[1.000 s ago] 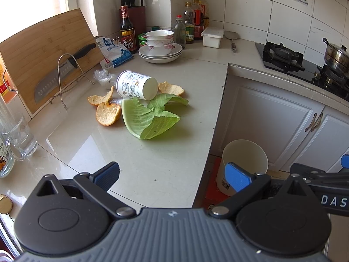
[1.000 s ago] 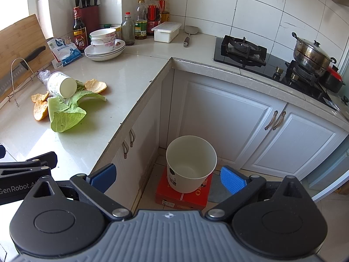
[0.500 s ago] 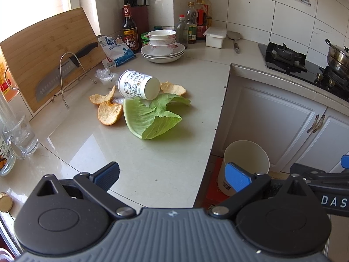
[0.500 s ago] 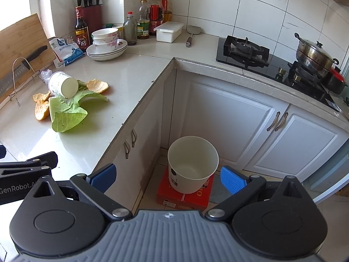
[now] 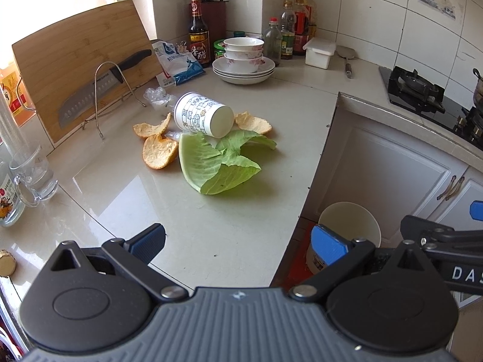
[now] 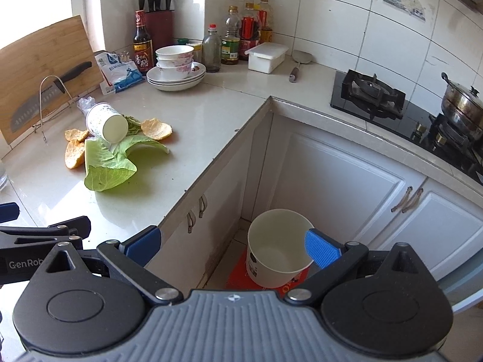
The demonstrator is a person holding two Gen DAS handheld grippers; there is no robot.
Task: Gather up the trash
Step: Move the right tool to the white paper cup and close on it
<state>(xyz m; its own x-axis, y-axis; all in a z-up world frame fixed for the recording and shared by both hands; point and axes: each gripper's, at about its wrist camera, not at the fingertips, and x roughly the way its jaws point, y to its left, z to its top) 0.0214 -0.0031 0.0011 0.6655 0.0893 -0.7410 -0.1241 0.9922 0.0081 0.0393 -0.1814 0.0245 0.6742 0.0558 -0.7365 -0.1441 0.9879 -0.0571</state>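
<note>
A pile of trash lies on the counter: a tipped white paper cup [image 5: 203, 114] [image 6: 107, 122], green cabbage leaves [image 5: 217, 163] [image 6: 110, 163], orange peels [image 5: 158, 150] [image 6: 157, 128] and a crumpled clear plastic bag [image 5: 155, 96]. A white bin [image 6: 277, 246] [image 5: 347, 226] stands on the floor on a red box [image 6: 238, 276] in the cabinet corner. My left gripper [image 5: 238, 239] is open and empty above the counter's near part, short of the trash. My right gripper [image 6: 231, 242] is open and empty, above the counter edge and the bin.
A cutting board [image 5: 75, 60] with a knife [image 5: 102, 87] on a wire rack leans at the left. Stacked bowls and plates [image 5: 243, 58], bottles [image 5: 197, 34], a salt bag [image 5: 176, 63] and a white box [image 5: 320, 52] stand behind. A glass mug [image 5: 31, 172] stands left; stove [image 6: 368, 93] and pot [image 6: 462, 102] right.
Both grippers have moved slightly forward toward the counter; the trash pile and bin sit a little nearer in view. Jaws stay open.
</note>
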